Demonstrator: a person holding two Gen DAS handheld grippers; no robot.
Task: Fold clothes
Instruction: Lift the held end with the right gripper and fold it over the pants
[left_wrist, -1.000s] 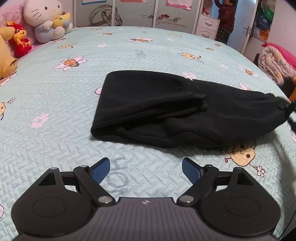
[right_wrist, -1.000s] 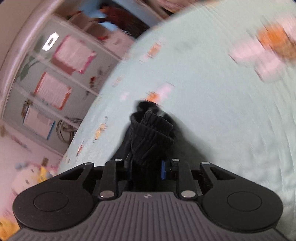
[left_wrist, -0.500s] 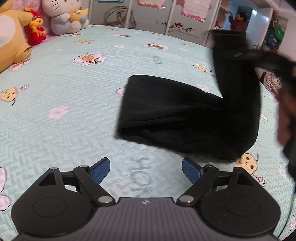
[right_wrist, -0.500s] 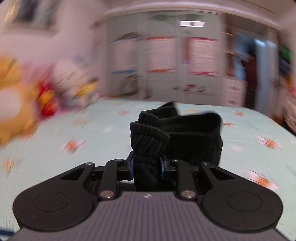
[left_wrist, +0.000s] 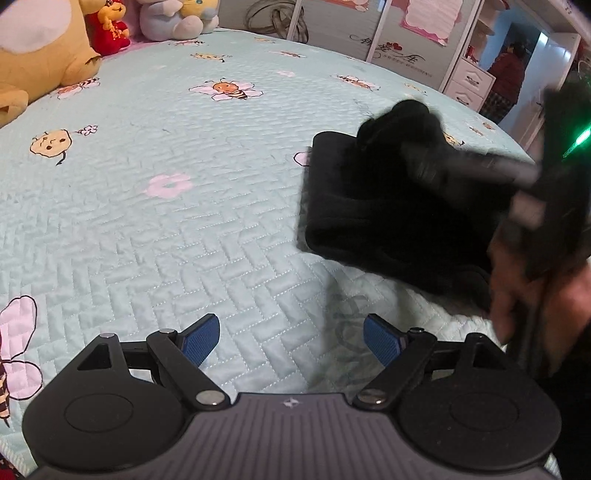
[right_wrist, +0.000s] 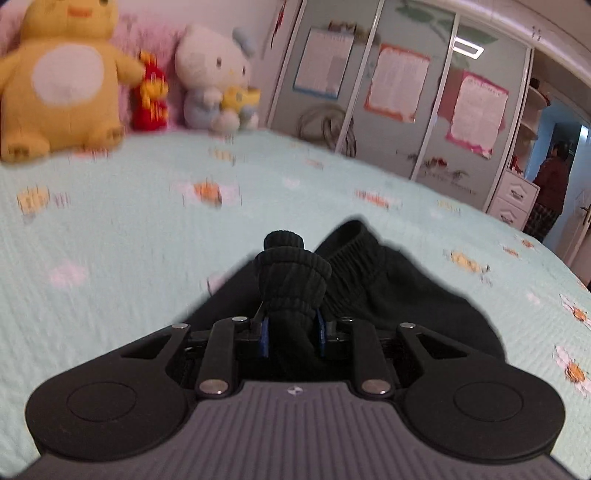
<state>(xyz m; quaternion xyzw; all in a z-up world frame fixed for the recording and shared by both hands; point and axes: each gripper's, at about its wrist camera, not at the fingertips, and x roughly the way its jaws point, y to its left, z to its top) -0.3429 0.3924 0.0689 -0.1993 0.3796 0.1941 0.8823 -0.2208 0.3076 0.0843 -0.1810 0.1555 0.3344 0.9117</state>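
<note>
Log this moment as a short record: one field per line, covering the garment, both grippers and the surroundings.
garment: black trousers, part-folded on the bed
surface: mint quilted bedspread with bee and flower print
right gripper: shut on the ribbed cuff of the trousers
left gripper: open, holding nothing, above bare bedspread beside the trousers
background: yellow plush toy, white cat plush, wardrobe doors

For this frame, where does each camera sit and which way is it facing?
Left wrist: on the open left claw, looking across the bedspread at the black garment; the right hand shows.
Right wrist: on the right claw, shut on the garment's cuff, facing the plush toys.
Shared: garment, bedspread, toys.
</note>
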